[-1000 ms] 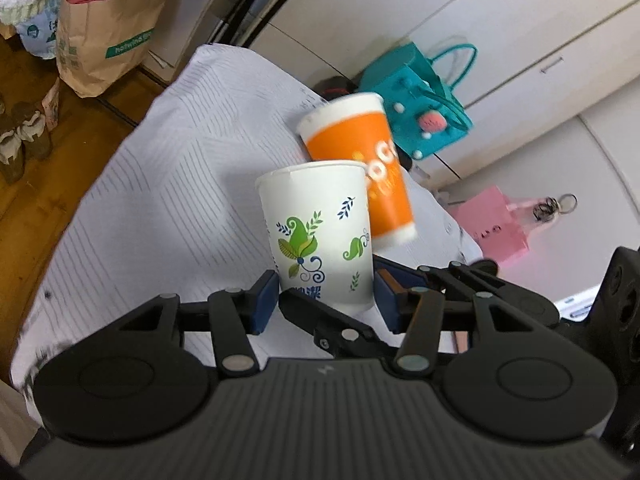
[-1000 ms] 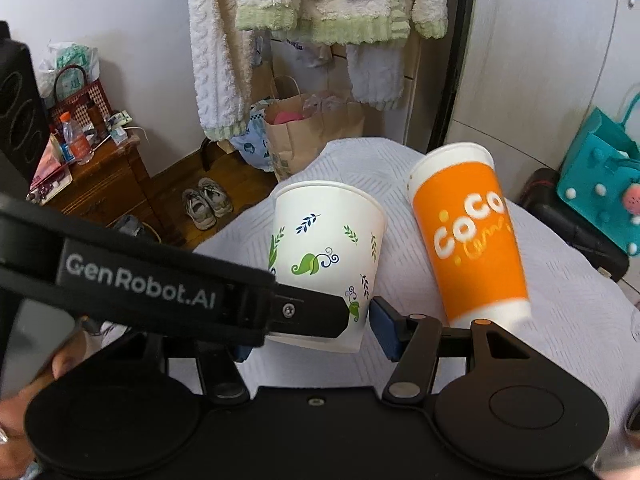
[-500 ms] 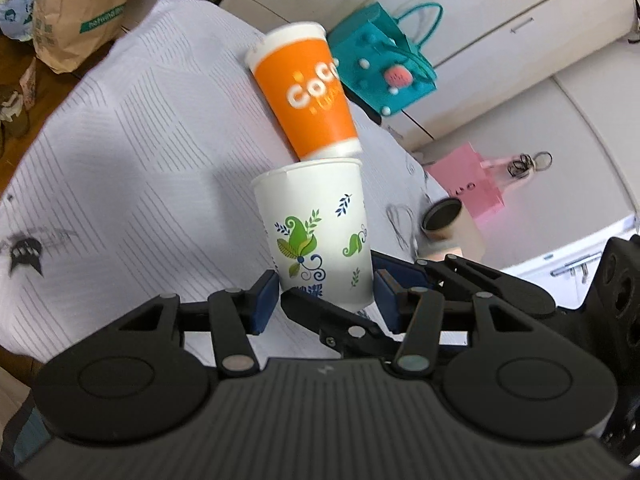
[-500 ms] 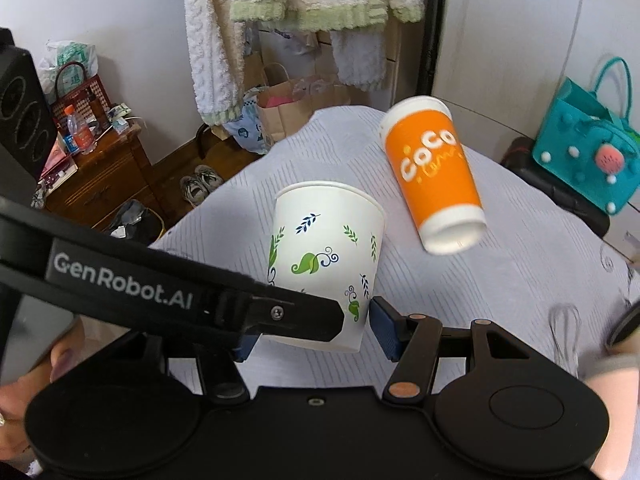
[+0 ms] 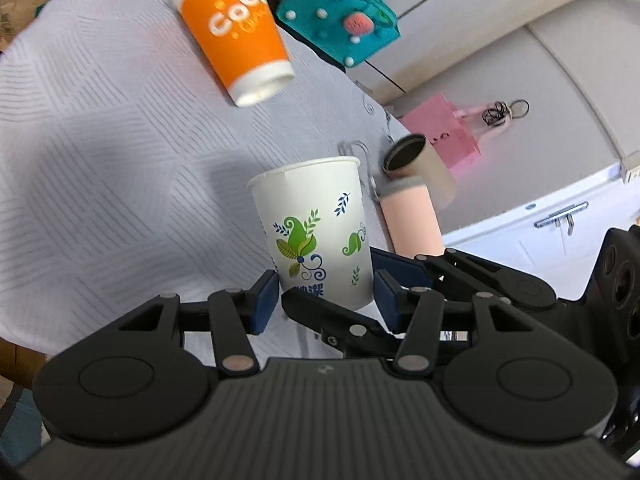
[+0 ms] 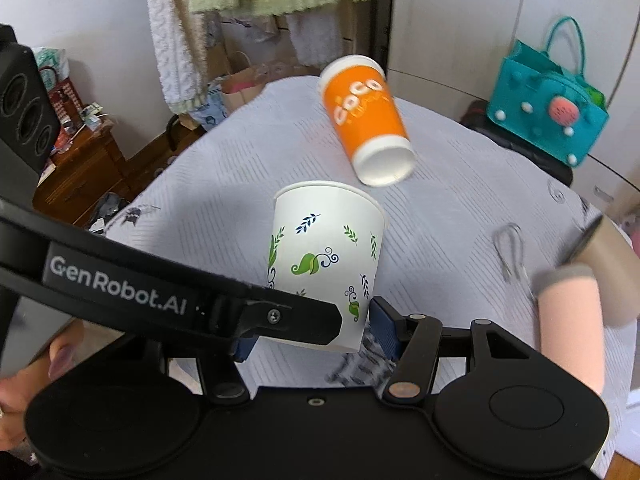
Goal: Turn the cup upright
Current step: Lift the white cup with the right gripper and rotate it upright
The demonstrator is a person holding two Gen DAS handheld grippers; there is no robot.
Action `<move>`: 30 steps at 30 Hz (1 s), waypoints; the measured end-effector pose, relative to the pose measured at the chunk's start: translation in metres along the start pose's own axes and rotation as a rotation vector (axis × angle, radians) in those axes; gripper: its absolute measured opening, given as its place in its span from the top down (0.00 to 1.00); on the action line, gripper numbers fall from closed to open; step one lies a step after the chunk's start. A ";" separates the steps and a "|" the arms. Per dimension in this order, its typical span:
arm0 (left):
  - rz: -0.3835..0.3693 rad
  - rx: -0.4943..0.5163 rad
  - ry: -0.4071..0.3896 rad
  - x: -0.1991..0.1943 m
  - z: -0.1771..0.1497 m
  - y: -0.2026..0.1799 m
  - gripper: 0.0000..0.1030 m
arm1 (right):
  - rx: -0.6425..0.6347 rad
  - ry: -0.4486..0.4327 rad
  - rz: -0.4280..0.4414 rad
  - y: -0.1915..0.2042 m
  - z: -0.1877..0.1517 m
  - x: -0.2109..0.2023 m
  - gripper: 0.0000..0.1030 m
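While both grippers converge on the white cup (image 5: 316, 232), it sits mouth-up between their blue pads, held near its base, above the table (image 5: 100, 152).

Left gripper (image 5: 325, 295): pads on either side of the cup base, right pad (image 5: 384, 294) against the wall, left pad (image 5: 266, 294) at or just off it. Reads as clamped on the cup, though the left contact is hard to confirm. A finger of the right gripper crosses in front of the cup base in this view.

Right gripper (image 6: 308, 334): its right pad (image 6: 382, 330) touches the cup (image 6: 326, 264) low on the wall; its left pad is mostly hidden behind the left gripper's black arm marked GenRobot.AI. Looks clamped on the cup too, but full contact can't be verified.

Cup is slightly tilted in both views, leaf print facing the cameras, rim at top.

Orange cup (image 5: 236, 36) lies on its side on the white cloth beyond, base pointing toward the cameras, well apart from the white cup. Also visible in the right view (image 6: 368, 124).

Right of the white cup: a pink cylinder (image 5: 410, 216) and a tan tube (image 5: 420, 164) lying near the table edge, blurred. Teal bag (image 6: 548, 108) and pink bag (image 5: 440, 132) sit off the table behind.
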State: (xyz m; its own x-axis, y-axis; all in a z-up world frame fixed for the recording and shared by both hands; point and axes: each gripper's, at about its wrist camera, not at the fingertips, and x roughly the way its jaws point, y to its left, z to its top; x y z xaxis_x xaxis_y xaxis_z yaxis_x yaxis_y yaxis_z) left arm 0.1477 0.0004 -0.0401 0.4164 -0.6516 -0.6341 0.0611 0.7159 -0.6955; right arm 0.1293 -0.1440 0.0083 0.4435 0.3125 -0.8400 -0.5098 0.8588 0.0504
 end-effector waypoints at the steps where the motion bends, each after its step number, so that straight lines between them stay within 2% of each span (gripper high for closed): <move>1: 0.001 0.007 0.006 0.004 0.000 -0.002 0.51 | 0.009 0.002 -0.002 -0.003 -0.002 0.000 0.39; 17: 0.025 0.052 0.108 0.061 -0.001 -0.022 0.51 | 0.127 0.043 -0.004 -0.052 -0.034 0.014 0.39; 25: 0.046 0.070 0.112 0.072 -0.001 -0.028 0.50 | 0.161 0.039 0.028 -0.067 -0.042 0.018 0.39; 27: 0.056 0.090 0.108 0.073 -0.001 -0.031 0.48 | 0.161 0.037 0.037 -0.069 -0.042 0.018 0.39; 30: 0.093 0.173 0.101 0.073 0.000 -0.041 0.46 | 0.121 0.049 0.044 -0.069 -0.043 0.018 0.38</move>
State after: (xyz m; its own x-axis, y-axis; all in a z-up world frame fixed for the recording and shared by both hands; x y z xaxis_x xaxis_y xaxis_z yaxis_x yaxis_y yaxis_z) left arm 0.1751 -0.0761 -0.0582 0.3352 -0.5965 -0.7292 0.1855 0.8007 -0.5696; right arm 0.1410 -0.2154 -0.0336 0.3847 0.3336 -0.8606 -0.4342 0.8882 0.1502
